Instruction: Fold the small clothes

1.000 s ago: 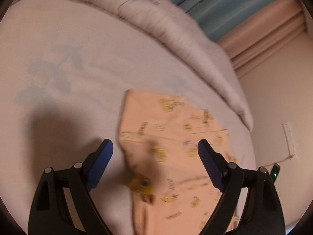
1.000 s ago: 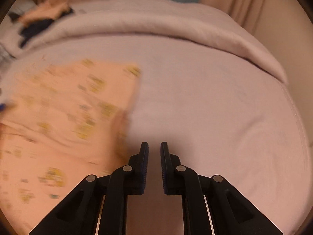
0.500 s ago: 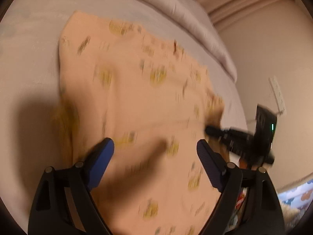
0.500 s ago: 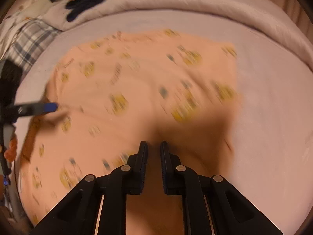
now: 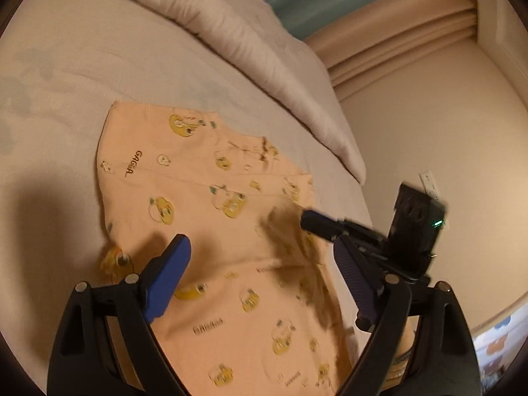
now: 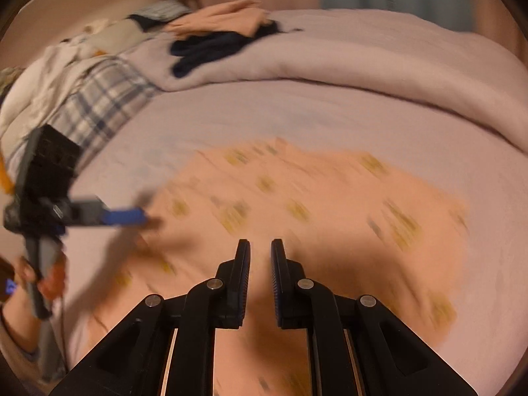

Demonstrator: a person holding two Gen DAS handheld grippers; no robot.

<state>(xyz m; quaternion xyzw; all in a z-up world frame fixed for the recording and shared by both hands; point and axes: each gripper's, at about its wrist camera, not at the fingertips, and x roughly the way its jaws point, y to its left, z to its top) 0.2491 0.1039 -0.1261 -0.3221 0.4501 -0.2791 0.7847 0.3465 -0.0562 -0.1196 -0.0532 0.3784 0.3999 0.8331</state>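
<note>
— Where's the peach cotton garment with yellow prints point(image 5: 211, 217)?
— Flat on the pale bed point(image 5: 59, 105).
— The grippers?
— Left gripper point(image 5: 260, 264) spread wide above it, empty; right gripper point(image 6: 260, 264) nearly closed, holding nothing.

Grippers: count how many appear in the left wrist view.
2. The left gripper fills the foreground, jaws wide over the peach garment; the right gripper reaches in from the right.

A peach garment point(image 5: 211, 217) printed with yellow cartoon figures and dark lettering is lying mid-frame on a pale lilac-grey sheet point(image 5: 66, 105). Blue pads are showing on the black left gripper point(image 5: 260, 274). Teal and peach curtains point(image 5: 379, 16) are hanging upper right; a blue-and-white plaid cloth point(image 6: 99, 99) is sitting upper left.
</note>
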